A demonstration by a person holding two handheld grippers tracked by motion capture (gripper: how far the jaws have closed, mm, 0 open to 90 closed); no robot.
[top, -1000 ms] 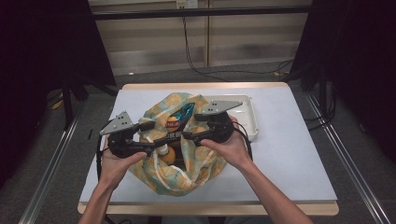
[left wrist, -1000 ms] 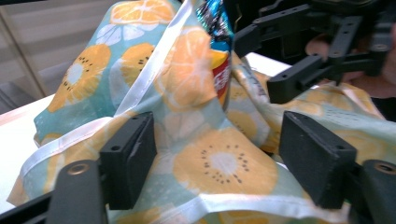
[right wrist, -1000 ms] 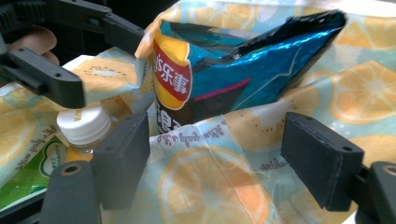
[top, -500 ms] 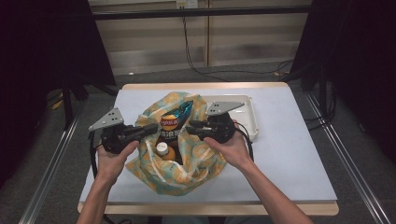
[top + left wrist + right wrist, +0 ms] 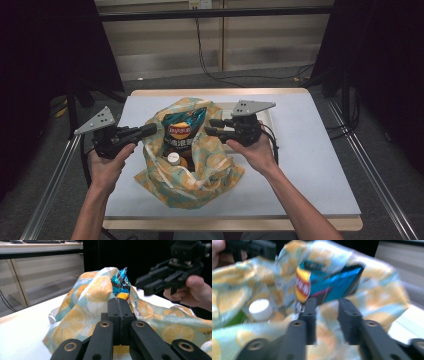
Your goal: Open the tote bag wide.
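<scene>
Chip bag (image 5: 181, 131) stands upright in cloth bag (image 5: 210, 165); left fingers clenched on its rim, right fingers released.

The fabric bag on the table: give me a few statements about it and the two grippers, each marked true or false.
1. A chip packet stands inside the orange-print bag. True.
2. The left gripper has its jaws wide apart. False: they are shut together at the bag's edge.
3. A white-capped bottle sits in the bag. True.
4. The bag lies on the floor. False: it is on the table.
5. The right gripper is at the bag's right side. True.
</scene>
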